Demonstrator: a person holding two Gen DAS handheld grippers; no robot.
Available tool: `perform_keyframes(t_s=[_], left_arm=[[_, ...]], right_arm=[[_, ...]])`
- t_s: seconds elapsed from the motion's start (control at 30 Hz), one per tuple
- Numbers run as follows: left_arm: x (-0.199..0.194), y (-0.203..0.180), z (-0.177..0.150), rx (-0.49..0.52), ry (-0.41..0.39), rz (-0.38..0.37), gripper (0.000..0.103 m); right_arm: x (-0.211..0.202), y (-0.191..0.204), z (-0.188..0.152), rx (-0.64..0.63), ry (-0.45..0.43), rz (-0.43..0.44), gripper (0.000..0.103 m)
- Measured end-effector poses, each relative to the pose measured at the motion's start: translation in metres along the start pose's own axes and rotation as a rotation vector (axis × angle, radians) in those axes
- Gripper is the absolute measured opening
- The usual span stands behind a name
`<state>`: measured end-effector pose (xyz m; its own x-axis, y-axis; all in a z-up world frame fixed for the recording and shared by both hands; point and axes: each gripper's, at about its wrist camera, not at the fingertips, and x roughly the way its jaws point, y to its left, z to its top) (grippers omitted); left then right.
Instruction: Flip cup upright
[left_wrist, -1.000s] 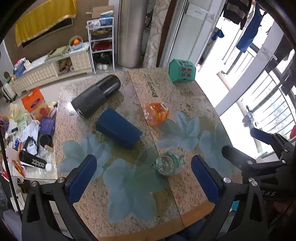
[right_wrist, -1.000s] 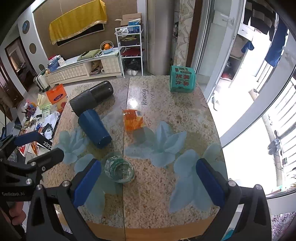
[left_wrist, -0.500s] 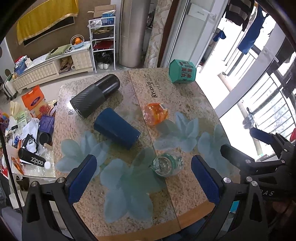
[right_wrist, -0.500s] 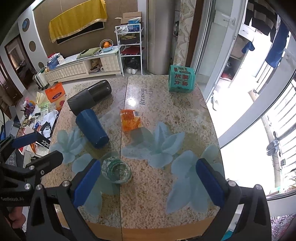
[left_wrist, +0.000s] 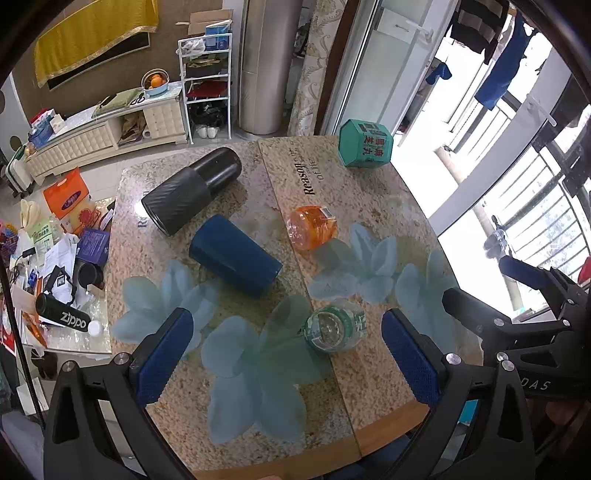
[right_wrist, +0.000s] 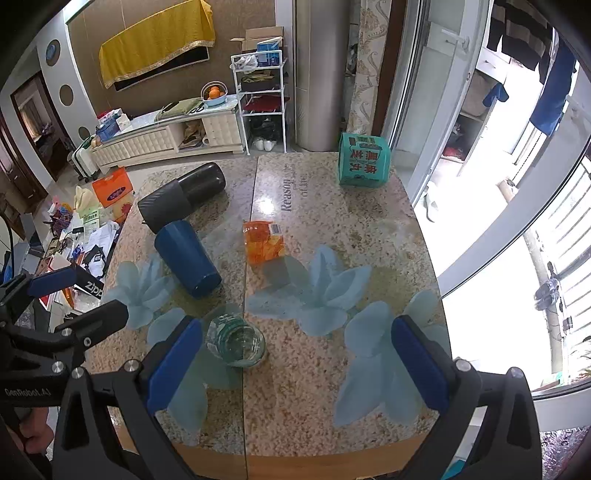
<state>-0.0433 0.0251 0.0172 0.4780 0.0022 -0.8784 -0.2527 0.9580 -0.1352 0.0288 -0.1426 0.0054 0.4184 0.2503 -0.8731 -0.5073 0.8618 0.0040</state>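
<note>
A dark blue cup (left_wrist: 234, 256) lies on its side on the granite table (left_wrist: 369, 206); it also shows in the right wrist view (right_wrist: 186, 257). A larger black-and-grey tumbler (left_wrist: 192, 195) lies on its side behind it, also in the right wrist view (right_wrist: 181, 195). My left gripper (left_wrist: 288, 354) is open and empty, held above the table's near edge. My right gripper (right_wrist: 295, 360) is open and empty, to the right of the left one. Each gripper shows at the edge of the other's view.
A clear glass with green print (left_wrist: 334, 328) lies near the front of the table (right_wrist: 236, 339). An orange plastic cup (left_wrist: 311, 227) lies mid-table. A teal box (left_wrist: 365, 147) stands at the far right corner. A cluttered low table (left_wrist: 70, 280) stands to the left.
Both grippers have risen and drawn back slightly, so the table objects sit a little farther away. Nothing on the table has moved. Both grippers stay open.
</note>
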Motion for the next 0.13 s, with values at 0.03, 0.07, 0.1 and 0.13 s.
perform_keyframes(t_s=[0.03, 0.07, 0.1, 0.13], left_arm=[[-0.0002, 0.0003, 0.0003, 0.001, 0.001, -0.005, 0.103], [-0.0002, 0.0006, 0.0005, 0.002, 0.001, -0.01, 0.103], [-0.0002, 0.0008, 0.0004, 0.003, 0.002, -0.011, 0.103], [-0.0005, 0.0009, 0.0004, 0.005, 0.002, -0.01, 0.103]], right_arm=[[0.0002, 0.0002, -0.0003, 0.001, 0.001, -0.001, 0.103], [0.0005, 0.0004, -0.0009, 0.003, 0.001, -0.001, 0.103], [0.0011, 0.0002, -0.0014, 0.005, 0.002, -0.001, 0.103], [0.0013, 0.0002, -0.002, 0.008, 0.003, 0.0, 0.103]])
